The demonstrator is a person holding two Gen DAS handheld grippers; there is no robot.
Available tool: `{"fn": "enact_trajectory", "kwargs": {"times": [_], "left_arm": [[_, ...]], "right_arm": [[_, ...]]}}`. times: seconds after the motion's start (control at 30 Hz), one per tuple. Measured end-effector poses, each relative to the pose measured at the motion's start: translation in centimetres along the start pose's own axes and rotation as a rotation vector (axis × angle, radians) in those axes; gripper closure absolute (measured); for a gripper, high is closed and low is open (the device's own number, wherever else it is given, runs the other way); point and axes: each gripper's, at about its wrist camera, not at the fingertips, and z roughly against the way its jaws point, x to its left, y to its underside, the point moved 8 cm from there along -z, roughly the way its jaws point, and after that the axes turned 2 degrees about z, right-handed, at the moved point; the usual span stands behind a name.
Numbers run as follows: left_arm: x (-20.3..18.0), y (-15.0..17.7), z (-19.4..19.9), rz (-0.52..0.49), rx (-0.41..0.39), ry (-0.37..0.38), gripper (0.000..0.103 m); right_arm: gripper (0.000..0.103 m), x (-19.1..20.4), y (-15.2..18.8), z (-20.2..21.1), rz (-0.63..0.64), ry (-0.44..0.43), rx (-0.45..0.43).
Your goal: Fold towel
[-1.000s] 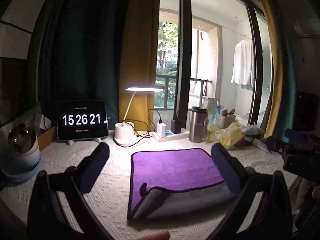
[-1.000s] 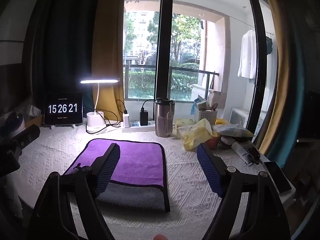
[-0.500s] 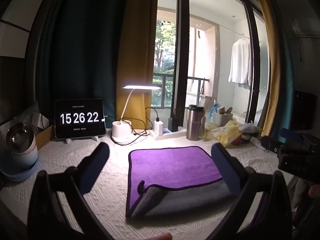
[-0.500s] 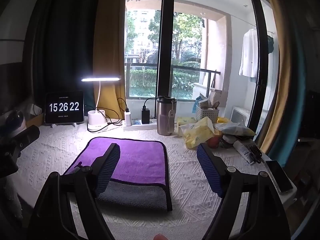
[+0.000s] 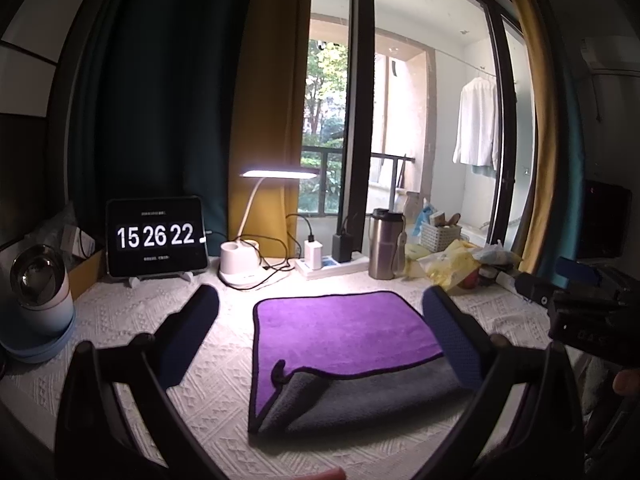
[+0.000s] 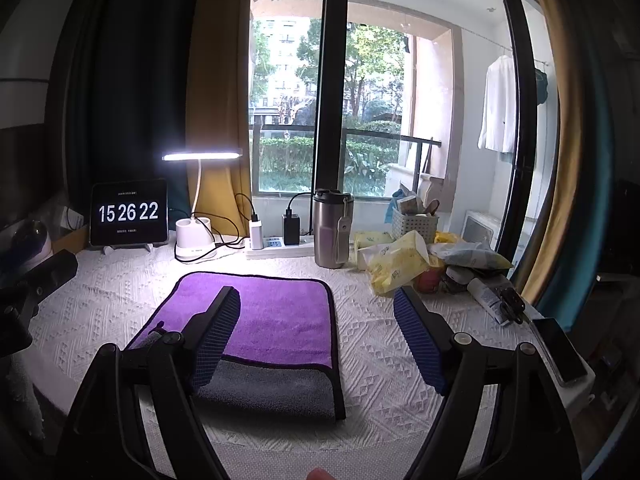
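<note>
A big table with a bumpy white cloth (image 5: 132, 364) fills the bottom of both views, and behind it are tall dark and yellow curtains and a big window. The towel (image 5: 344, 332) lies flat in the middle of the table, with nothing holding it. It is purple on top and gray underneath, and its near part is folded so a wide gray strip shows along the front. In the left view the near left corner is curled up, with a little black loop sticking out of the edge. The left gripper (image 5: 320, 344) hovers near the front of the towel with its two blue fingers spread wide apart, one on each side of the towel and not touching it. The right gripper (image 6: 316, 340) is spread wide too, holding nothing; its left finger (image 6: 216, 332) is in front of the purple part, and I cannot tell for sure if it touches the cloth (it looks like it floats above). At the back stands a tablet clock (image 5: 156, 236) showing 15 26 22, next to a white desk lamp (image 5: 256, 240) that is switched on. To the right of the lamp are a power strip with chargers, then a shiny metal cup (image 6: 332, 232), then yellow bags (image 6: 396, 264) and a small white basket. A phone (image 6: 560, 352) lies at the far right edge.
</note>
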Motion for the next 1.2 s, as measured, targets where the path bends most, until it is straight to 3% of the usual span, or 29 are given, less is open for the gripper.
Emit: {"fn": "enact_trajectory", "kwargs": {"times": [1.2], "left_arm": [[-0.44, 0.46, -0.1, 0.001, 0.009, 0.012, 0.001]], "right_arm": [[0.021, -0.16, 0.37, -0.12, -0.005, -0.003, 0.007]]}}
